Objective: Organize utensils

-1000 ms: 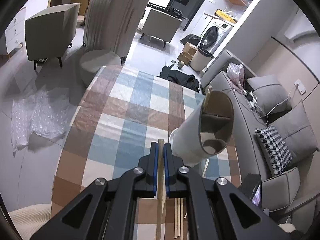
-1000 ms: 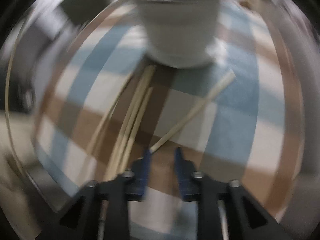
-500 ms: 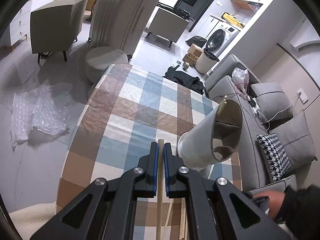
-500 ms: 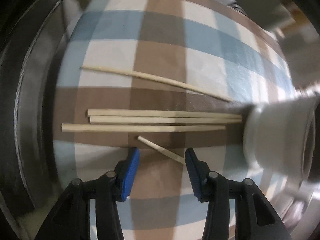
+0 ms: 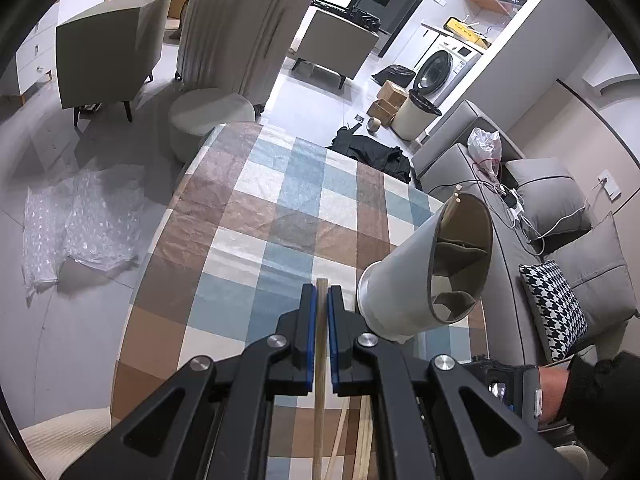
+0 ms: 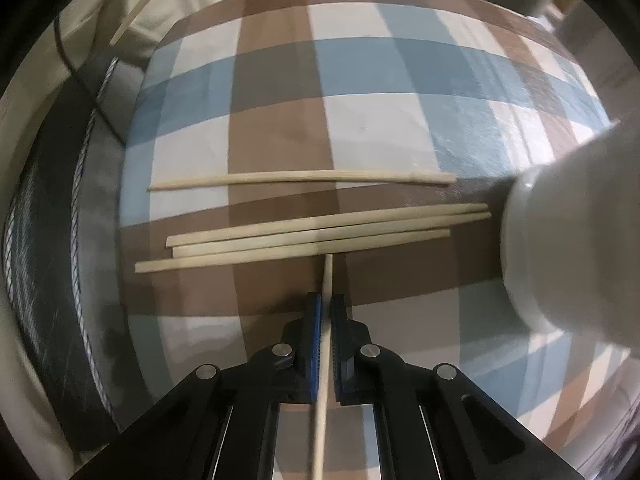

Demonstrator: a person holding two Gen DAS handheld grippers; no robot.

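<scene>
My left gripper (image 5: 322, 292) is shut on a wooden chopstick (image 5: 320, 400) and holds it above the checked tablecloth (image 5: 256, 240). To its right stands a white cylindrical utensil holder (image 5: 404, 284) with inner dividers; one chopstick tip (image 5: 456, 196) sticks out of its rim. My right gripper (image 6: 326, 304) is shut on another chopstick (image 6: 325, 344), low over the cloth. Several loose chopsticks (image 6: 312, 232) lie side by side on the cloth just ahead of it. The holder (image 6: 568, 248) fills the right edge of the right wrist view.
The table's rounded edge (image 6: 132, 168) is close on the left of the loose chopsticks. A grey sofa with cushions (image 5: 560, 216) runs along the table's right side. Chairs (image 5: 108, 48) and bubble wrap (image 5: 80, 220) are on the floor beyond.
My right gripper has closed on a chopstick it was straddling open half a second ago. The left gripper has drifted slightly, still holding its chopstick.
</scene>
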